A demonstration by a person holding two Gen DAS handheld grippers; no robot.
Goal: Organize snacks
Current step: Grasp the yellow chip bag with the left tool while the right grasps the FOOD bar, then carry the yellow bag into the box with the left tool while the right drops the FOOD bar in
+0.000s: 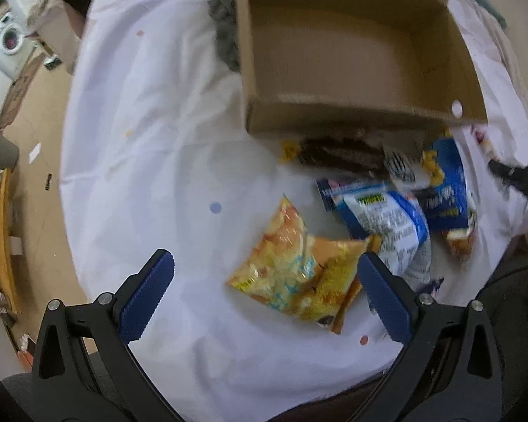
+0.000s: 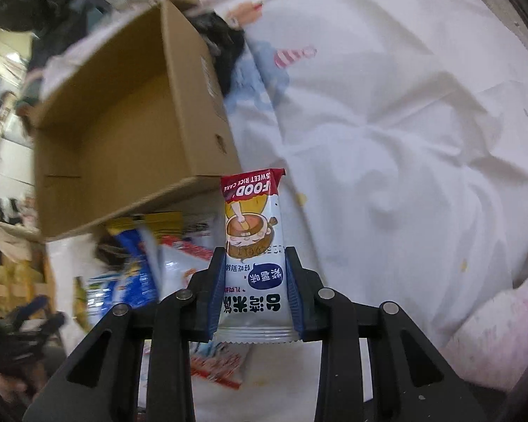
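White sheet workspace: right gripper clamps rice cake packet below cardboard box, likely boxing it; left gripper released over yellow snack bag

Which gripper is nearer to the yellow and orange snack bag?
Left. The left gripper, open, hovers just above the yellow and orange snack bag. The right gripper is farther away, beside the brown cardboard box, holding a white rice cake packet.

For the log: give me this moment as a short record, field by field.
surface: white sheet
container: cardboard box, open, nothing visible inside
left gripper: open, holding nothing, above yellow snack bag
right gripper: shut on rice cake packet
loose snacks: blue and white packets beside the yellow bag
image quality: motion-blurred
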